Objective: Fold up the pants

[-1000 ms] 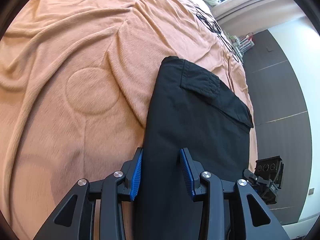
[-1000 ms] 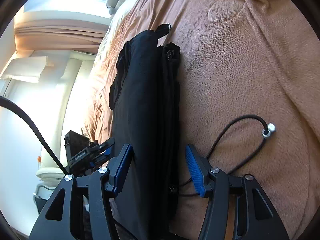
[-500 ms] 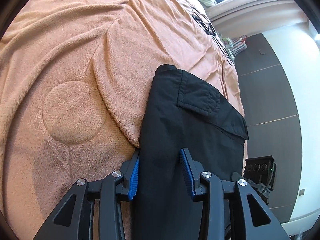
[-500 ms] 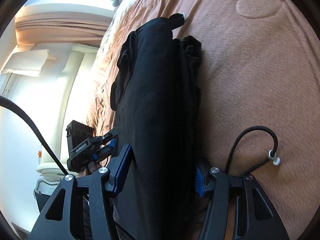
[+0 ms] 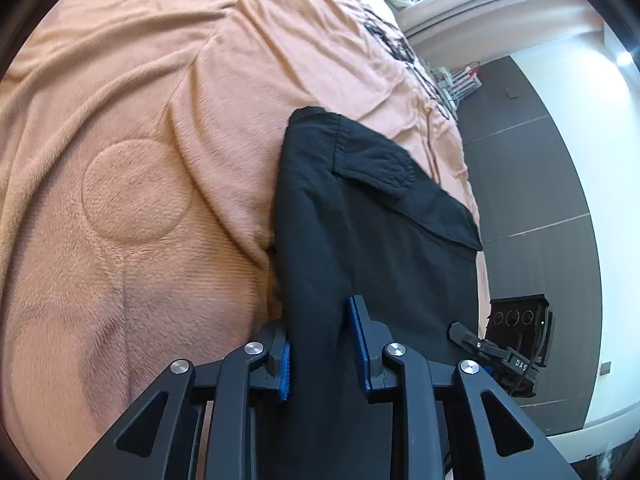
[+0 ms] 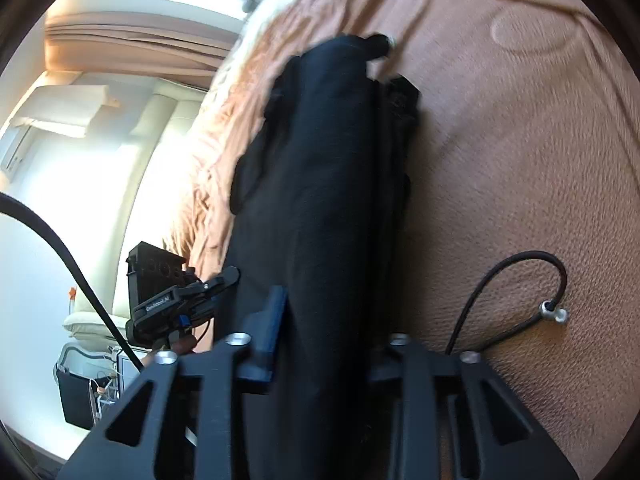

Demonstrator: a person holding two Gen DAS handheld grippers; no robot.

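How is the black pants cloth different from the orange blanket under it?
The pants are black and smooth; the blanket is orange and fuzzy. The pants are pinched by the left gripper and the right gripper; the blanket lies loose, with a stitched circle. Both are soft fabric on the bed.

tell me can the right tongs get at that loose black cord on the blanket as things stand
Probably not yet. The right tongs are shut on the pants, so they would have to let go first. The cord itself lies bare on the blanket just to their right, with nothing over it.
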